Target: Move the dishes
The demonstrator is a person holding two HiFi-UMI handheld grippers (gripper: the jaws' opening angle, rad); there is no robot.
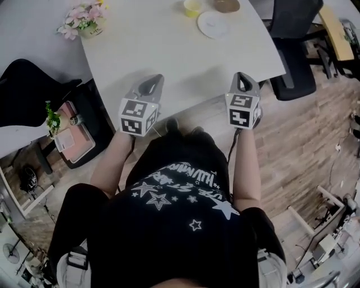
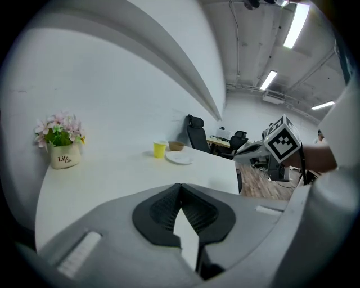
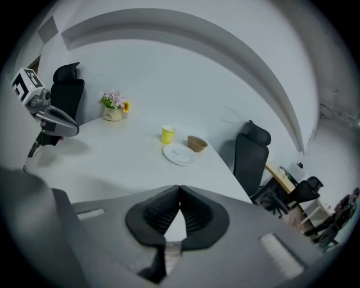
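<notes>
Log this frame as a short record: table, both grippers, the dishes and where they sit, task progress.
table: white
left gripper: shut, empty, at the table's near edge
right gripper: shut, empty, at the near edge
dishes: yellow cup, white plate, brown bowl, grouped at the far end
other: flower pot
progress: not started, both grippers far from the dishes

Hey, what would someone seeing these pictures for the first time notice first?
The two hand-held grippers with black-and-white marker cubes stand out: the left gripper and right gripper, both shut and empty, at the near edge of the white table. At the far end a yellow cup, a white plate and a brown bowl sit close together. A pot of pink flowers stands far left.
</notes>
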